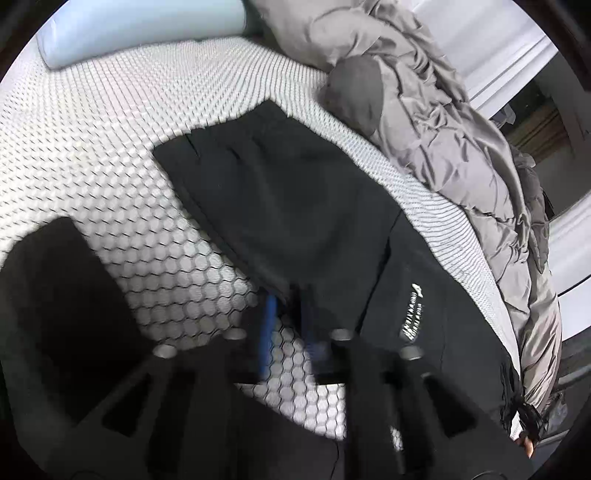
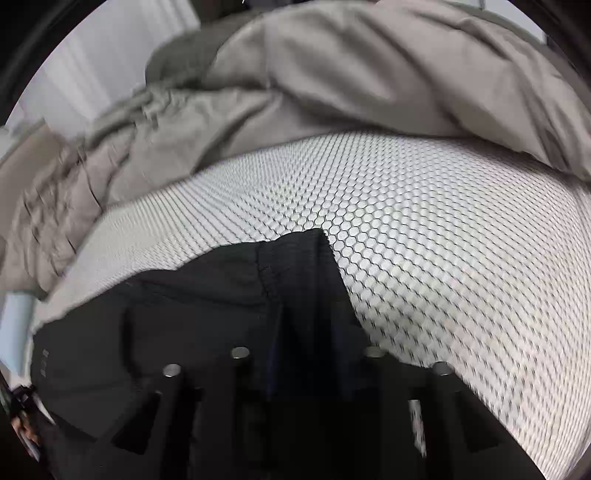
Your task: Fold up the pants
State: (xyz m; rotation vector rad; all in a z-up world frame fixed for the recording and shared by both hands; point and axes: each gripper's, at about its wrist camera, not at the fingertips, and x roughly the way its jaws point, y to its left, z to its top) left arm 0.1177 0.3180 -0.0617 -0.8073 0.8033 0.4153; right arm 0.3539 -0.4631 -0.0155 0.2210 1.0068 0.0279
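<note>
The black pants (image 1: pixel 295 199) lie folded on the bed's honeycomb-patterned mattress (image 1: pixel 92 147), with the crumpled grey duvet (image 1: pixel 443 122) beyond them. The left hand-held gripper (image 1: pixel 290 314) stands parted at the pants' near edge, gripping nothing. The right hand-held gripper (image 2: pixel 306 354) is over the pants (image 2: pixel 207 306); whether it is clamped cannot be told.

A rumpled grey duvet (image 1: pixel 436 122) lies along the honeycomb-patterned mattress (image 1: pixel 110 155), near a pale-blue pillow (image 1: pixel 140 29).
</note>
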